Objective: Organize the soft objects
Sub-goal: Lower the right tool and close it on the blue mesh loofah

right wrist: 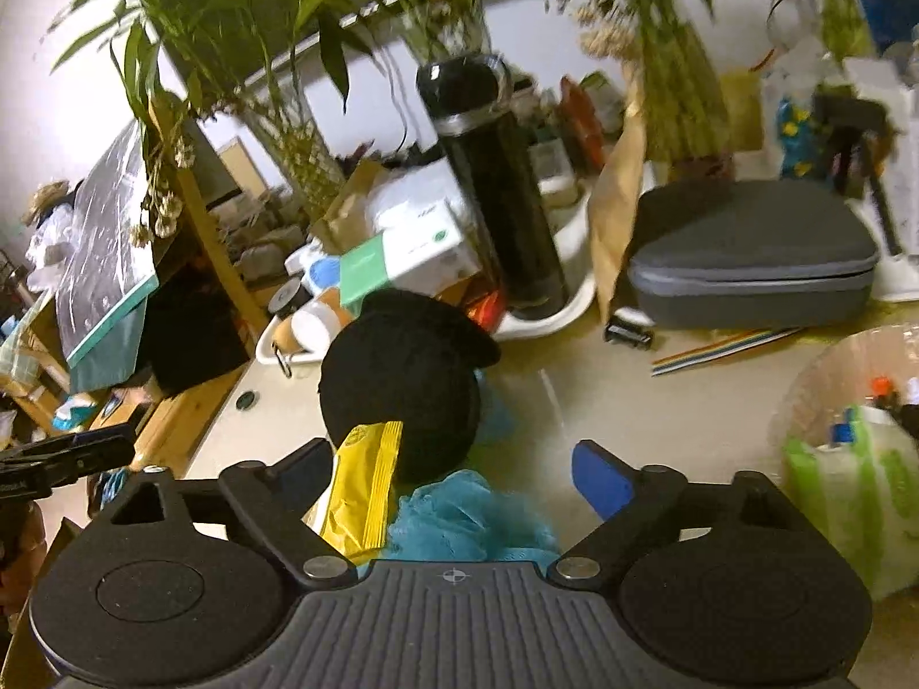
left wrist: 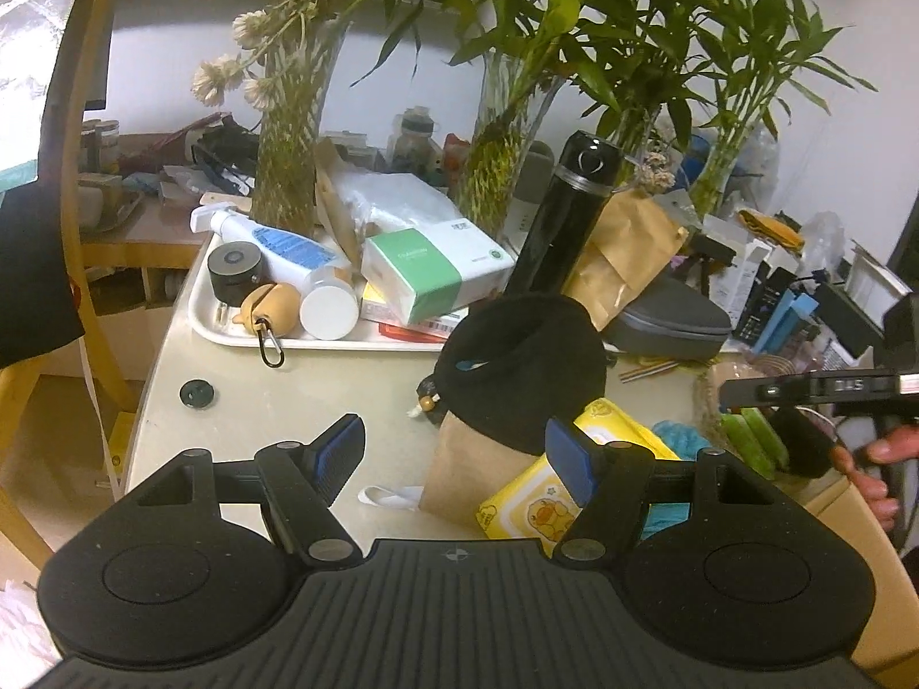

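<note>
A black soft cap (left wrist: pixel 517 356) (right wrist: pixel 402 384) lies mid-table on a brown paper bag (left wrist: pixel 465 476). A yellow wipes pack (left wrist: pixel 528 505) (right wrist: pixel 367 488) with a duck print leans against the cap. A teal mesh pouf (left wrist: pixel 678 436) (right wrist: pixel 459 511) lies beside the pack. My left gripper (left wrist: pixel 454 459) is open in front of the paper bag, its right pad overlapping the wipes pack. My right gripper (right wrist: pixel 454 476) is open above the pouf, with the wipes pack close to its left finger. No pad visibly presses on anything. A hand (left wrist: pixel 873 471) holds the right tool at the left wrist view's edge.
A white tray (left wrist: pixel 230 333) behind holds a spray bottle, a tissue box and jars. A black flask (left wrist: pixel 557 212), a grey zip case (right wrist: pixel 746 252) and glass vases with plants stand at the back. A clear bag with green packs (right wrist: pixel 850 459) sits right. A cardboard box (left wrist: pixel 861 545) is near right.
</note>
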